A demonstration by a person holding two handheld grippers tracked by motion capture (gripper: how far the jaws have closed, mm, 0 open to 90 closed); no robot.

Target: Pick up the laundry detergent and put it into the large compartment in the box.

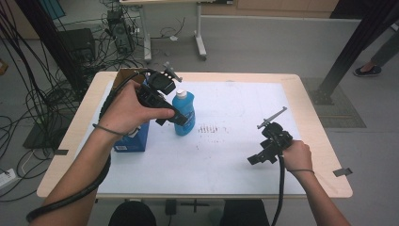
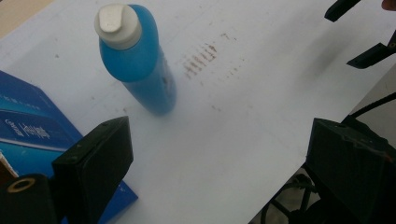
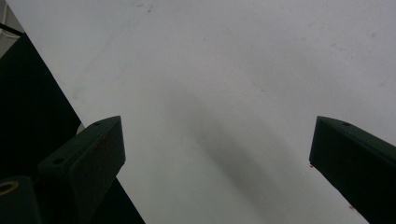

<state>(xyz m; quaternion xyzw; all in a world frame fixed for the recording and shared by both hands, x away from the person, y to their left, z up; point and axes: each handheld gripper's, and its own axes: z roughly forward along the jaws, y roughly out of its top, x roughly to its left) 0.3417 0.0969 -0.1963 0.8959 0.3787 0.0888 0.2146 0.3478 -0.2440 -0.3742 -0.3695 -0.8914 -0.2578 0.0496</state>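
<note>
Around you is a grey floor with tangled black cables [image 1: 42,89] at the left, the legs of another desk [image 1: 200,40] beyond, and a dark post [image 1: 350,44] at the right. Your counter [image 1: 310,117] is pale wood, covered nearly edge to edge by a white sheet [image 1: 235,150] that carries a patch of small brown marks [image 1: 209,129] near its middle. On the sheet's left part a blue box [image 1: 134,139] sits under your left forearm, and just to its right a blue bottle [image 1: 184,113] with a white cap stands upright; in the left tool view the bottle [image 2: 140,60] stands ahead of the jaws and left of centre, outside the gap. Your left hand [image 1: 127,110] is raised over the box with the wrist bent, pointing the left tool [image 1: 181,120] down and to the right, right at the bottle; its jaws are spread wide and hold nothing. Your right hand [image 1: 296,155] rests low near the counter's right edge, well apart from the bottle, aiming the right tool [image 1: 256,157] left across bare sheet, jaws likewise wide apart and empty.
</note>
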